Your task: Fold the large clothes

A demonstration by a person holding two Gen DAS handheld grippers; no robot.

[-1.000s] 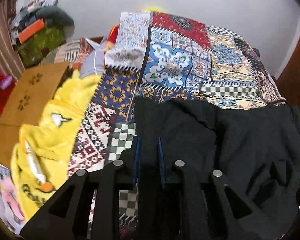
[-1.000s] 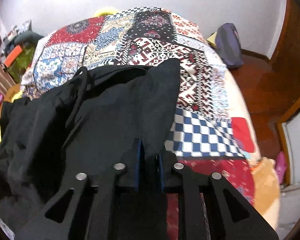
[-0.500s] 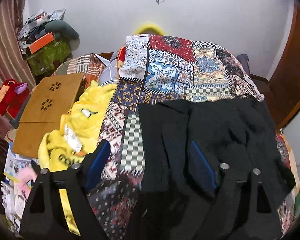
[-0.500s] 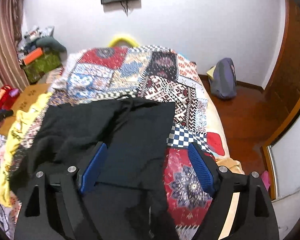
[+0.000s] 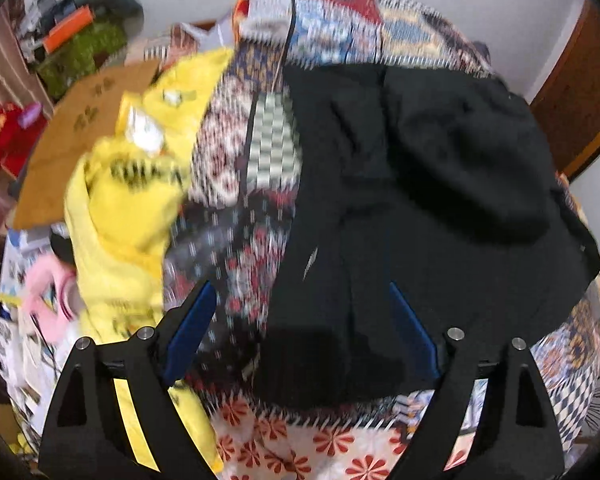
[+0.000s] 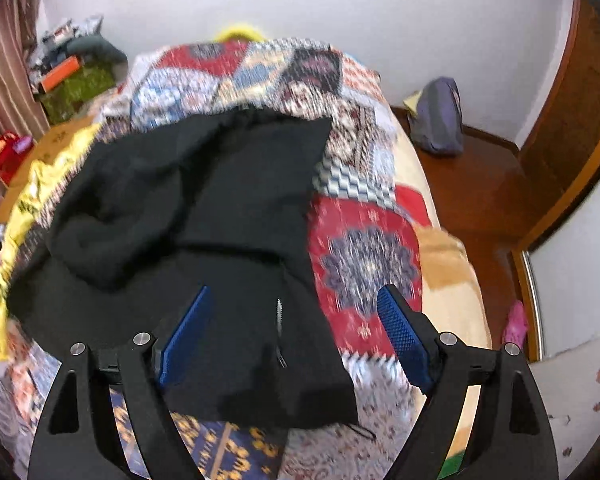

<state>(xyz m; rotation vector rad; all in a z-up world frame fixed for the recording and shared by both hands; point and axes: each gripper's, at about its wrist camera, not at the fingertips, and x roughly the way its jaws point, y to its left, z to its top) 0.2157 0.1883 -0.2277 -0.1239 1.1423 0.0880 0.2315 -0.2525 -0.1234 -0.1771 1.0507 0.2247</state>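
Left gripper [image 5: 302, 322]: jaws spread wide, holding nothing, above the near edge of the black jacket [image 5: 412, 184]. Right gripper [image 6: 296, 320]: jaws likewise wide, empty, over the jacket's zipped corner. Jacket lies crumpled on the patchwork bedspread [image 6: 364, 256]; yellow garment [image 5: 128, 184] beside it, apart.

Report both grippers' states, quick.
Left gripper: open, holding nothing; the black garment lies on the bed below it.
Right gripper: open, holding nothing, above the same garment.
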